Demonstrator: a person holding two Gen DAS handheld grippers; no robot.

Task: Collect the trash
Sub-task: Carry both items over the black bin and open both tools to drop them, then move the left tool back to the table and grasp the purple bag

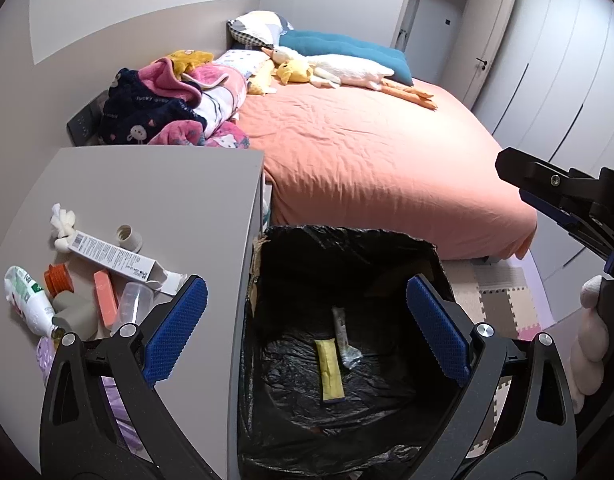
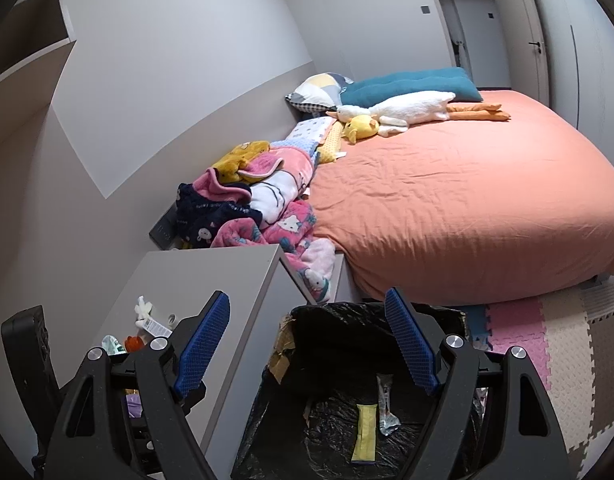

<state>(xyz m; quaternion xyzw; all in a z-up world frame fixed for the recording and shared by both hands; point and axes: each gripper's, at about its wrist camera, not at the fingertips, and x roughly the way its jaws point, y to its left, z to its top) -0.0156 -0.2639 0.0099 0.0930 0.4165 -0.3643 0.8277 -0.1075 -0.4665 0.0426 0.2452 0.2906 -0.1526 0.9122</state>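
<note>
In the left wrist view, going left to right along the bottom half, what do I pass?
White bottle → orange cap → orange block → grey table edge → black-lined bin with yellow wrapper → foam mat → right gripper.

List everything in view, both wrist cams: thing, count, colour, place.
bin: 1, black liner, floor between cabinet and bed
yellow wrapper: 1, in bin
clear wrapper: 1, silvery, in bin beside the yellow one
cabinet: 1, grey, left of bin
white box: 1, long, open end, on cabinet
white bottle: 1, lying on cabinet
orange cap: 1, on cabinet
orange bar: 1, on cabinet
tissue: 1, white, on cabinet
bed: 1, salmon sheet
clothes pile: pink, navy, yellow, on bed
goose toy: 1, white, on bed
floor mats: pink, cream, brown
left gripper: open, above bin
right gripper: open, above bin
</note>
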